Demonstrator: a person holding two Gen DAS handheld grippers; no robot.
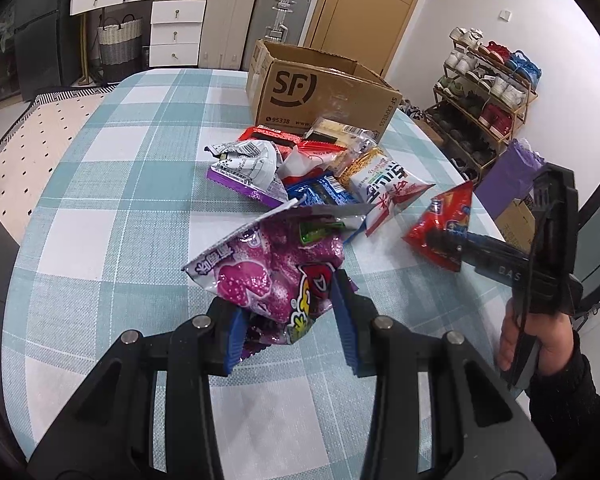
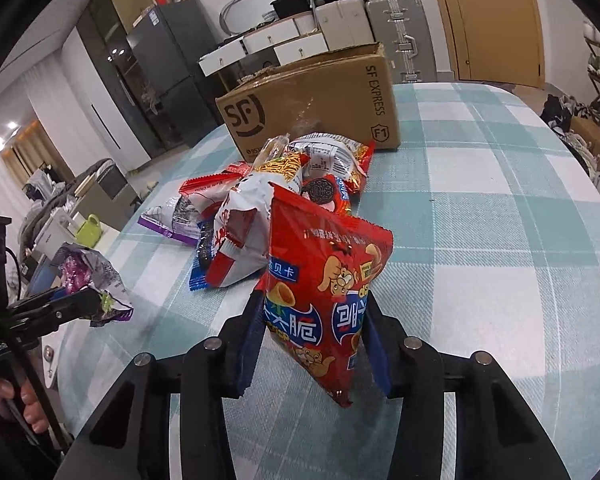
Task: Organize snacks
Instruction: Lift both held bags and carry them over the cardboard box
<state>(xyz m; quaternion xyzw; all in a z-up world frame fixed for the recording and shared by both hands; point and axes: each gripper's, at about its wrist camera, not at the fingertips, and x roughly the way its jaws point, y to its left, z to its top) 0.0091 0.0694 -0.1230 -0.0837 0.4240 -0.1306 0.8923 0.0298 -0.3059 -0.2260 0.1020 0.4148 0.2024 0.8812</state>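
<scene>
Left gripper (image 1: 288,316): blue pads clamped on the lower end of the purple candy bag (image 1: 272,268), right in front of my lens, lifted clear of the checked tablecloth (image 1: 112,184).

Right gripper (image 2: 312,344): closed around the red crisp bag (image 2: 328,300), gripping its lower half; the bag stands tall between my fingers and blocks much of the pile beyond.

Across from me: from the left view my right tool sits off to the right with that red bag at its tip; from the right view my left tool is far left, purple foil crumpled in it.

Snack pile (image 1: 320,168): ahead of both tools, between them and the box. I can make out a white-and-purple packet, a blue cookie pack and a noodle snack pack, all overlapping.

Cardboard box (image 1: 320,88): straight ahead beyond the pile, top open, contents not visible from here.

Handling, purple bag: light, I'd say, soft and crinkly foil; it sags around my pads, so a grip near the sealed edge should slip less.

Handling, red bag: puffy, air-filled, contents likely brittle; I'd squeeze gently and hold by the seam rather than the belly.

Likely destination: the box, by my guess.
</scene>
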